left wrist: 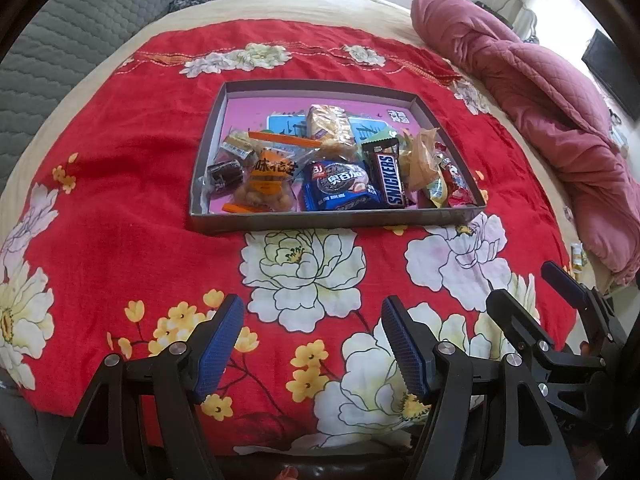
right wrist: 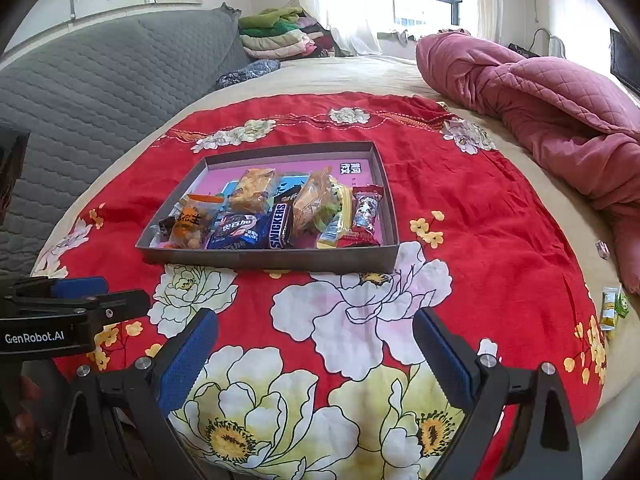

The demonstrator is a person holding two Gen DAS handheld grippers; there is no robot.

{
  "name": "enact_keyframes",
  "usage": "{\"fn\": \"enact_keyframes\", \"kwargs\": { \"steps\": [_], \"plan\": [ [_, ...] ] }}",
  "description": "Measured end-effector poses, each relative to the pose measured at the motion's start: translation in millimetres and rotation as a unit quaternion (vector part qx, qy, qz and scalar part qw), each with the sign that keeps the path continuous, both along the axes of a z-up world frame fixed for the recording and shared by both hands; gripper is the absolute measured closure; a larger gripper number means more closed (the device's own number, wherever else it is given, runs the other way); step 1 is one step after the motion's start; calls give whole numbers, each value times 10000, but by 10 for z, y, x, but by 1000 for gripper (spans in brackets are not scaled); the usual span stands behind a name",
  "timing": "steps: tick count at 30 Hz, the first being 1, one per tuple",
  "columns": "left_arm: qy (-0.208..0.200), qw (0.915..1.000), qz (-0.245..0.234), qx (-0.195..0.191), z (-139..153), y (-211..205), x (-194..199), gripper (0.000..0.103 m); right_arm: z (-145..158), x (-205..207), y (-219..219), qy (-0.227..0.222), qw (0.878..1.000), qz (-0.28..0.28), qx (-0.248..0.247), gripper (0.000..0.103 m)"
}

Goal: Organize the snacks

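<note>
Nearest you, over the floral cloth [left wrist: 120, 216], both grippers hover with fingers apart and empty: left gripper [left wrist: 312, 344], right gripper [right wrist: 316, 356]. Just beyond, the tray [left wrist: 336, 222] sits on the bed, snacks piled inside: peanuts [left wrist: 266, 184], cookies [left wrist: 340, 186], a Snickers [left wrist: 390, 180], wrapped sweets at the right. Off to your right, two small packets [right wrist: 614, 308] lie loose near the pink quilt [right wrist: 560, 108]. Gathering looks nearly done; next, you likely reach the right gripper to those strays.
</note>
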State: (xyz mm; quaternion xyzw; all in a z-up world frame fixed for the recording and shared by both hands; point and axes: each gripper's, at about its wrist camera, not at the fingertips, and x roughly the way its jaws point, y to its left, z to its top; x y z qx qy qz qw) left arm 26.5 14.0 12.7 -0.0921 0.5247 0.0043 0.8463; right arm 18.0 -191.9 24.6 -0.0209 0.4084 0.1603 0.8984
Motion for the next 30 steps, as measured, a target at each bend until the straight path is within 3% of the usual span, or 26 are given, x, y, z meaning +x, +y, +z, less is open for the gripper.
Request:
{"fn": "enact_keyframes", "kwargs": {
  "steps": [30],
  "plan": [
    [24, 10000, 50, 49, -43, 1, 25, 30, -30, 2, -10, 27, 10000, -17, -23, 5]
  ]
}}
